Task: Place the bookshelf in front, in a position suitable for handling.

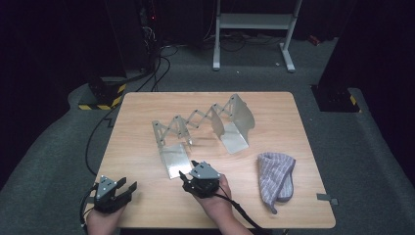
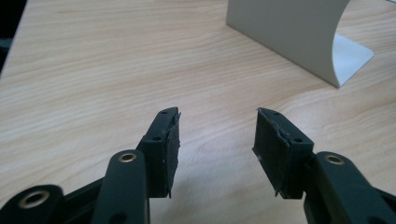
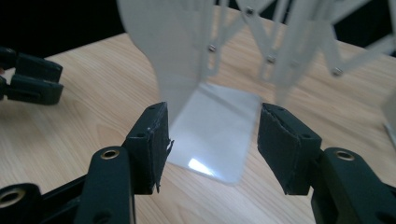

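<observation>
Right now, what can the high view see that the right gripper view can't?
High view alone: the striped cloth at the table's right, the person's hands, the rack's far end plate, the floor and cables beyond. Right gripper view alone: a close look between its own open fingers at the rack's near base plate. Both share: the wooden table, the metal scissor rack, the left gripper.

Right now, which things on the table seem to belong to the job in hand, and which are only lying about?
Likely in the job:
- expanding silver metal scissor-link rack; open right gripper faces its near flat plate
- open left gripper, waiting

Lying about:
- grey striped cloth, apart on the wooden table
</observation>
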`<state>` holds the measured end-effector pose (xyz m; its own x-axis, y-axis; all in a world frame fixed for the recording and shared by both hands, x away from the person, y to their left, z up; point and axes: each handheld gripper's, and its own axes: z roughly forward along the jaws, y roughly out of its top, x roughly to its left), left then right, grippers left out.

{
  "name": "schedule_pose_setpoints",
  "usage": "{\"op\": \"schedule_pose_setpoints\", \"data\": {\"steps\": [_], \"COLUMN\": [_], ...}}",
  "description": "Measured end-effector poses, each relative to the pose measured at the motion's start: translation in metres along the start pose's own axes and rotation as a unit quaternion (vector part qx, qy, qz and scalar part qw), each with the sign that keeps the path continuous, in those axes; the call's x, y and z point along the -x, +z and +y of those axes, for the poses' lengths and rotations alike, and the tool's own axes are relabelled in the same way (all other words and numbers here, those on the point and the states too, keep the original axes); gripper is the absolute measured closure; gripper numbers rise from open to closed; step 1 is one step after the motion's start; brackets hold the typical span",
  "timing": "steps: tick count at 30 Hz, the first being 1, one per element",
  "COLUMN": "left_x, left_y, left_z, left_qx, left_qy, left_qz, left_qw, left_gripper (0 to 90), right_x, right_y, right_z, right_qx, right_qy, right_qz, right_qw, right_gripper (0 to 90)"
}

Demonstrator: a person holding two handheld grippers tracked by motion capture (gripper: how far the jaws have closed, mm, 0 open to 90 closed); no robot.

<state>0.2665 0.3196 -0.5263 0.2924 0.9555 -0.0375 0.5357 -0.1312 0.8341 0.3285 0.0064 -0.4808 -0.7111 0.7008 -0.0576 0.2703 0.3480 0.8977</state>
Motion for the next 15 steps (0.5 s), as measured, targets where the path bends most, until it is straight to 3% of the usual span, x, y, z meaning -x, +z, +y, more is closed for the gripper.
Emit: {"op": "schedule_pose_setpoints", "data": {"steps": [3, 10, 14, 15], "left_x": [-0.003, -0.004, -0.004, -0.005], "left_y": [-0.008, -0.014, -0.016, -0.016], "left_z": [-0.007, -0.013, -0.015, -0.015], "left_qx": [-0.004, -0.01, -0.014, -0.013], "left_qy": [-0.007, -0.007, -0.006, -0.006], "left_qz": [0.007, 0.013, 0.012, 0.011], "left_qw": [0.9999, 0.9998, 0.9998, 0.9998], "left_gripper": [50.2, 50.1, 50.1, 50.1], "right_x": [-0.013, -0.027, -0.032, -0.034], "right_y": [0.015, 0.035, 0.044, 0.046], "right_z": [0.011, 0.025, 0.034, 0.037], "right_qx": [0.01, 0.032, 0.043, 0.05], "right_qy": [-0.007, -0.011, -0.011, -0.015], "right_qz": [0.02, 0.034, 0.031, 0.025], "right_qw": [0.9997, 0.9989, 0.9985, 0.9983], "right_gripper": [44.4, 49.1, 58.2, 64.7]}}
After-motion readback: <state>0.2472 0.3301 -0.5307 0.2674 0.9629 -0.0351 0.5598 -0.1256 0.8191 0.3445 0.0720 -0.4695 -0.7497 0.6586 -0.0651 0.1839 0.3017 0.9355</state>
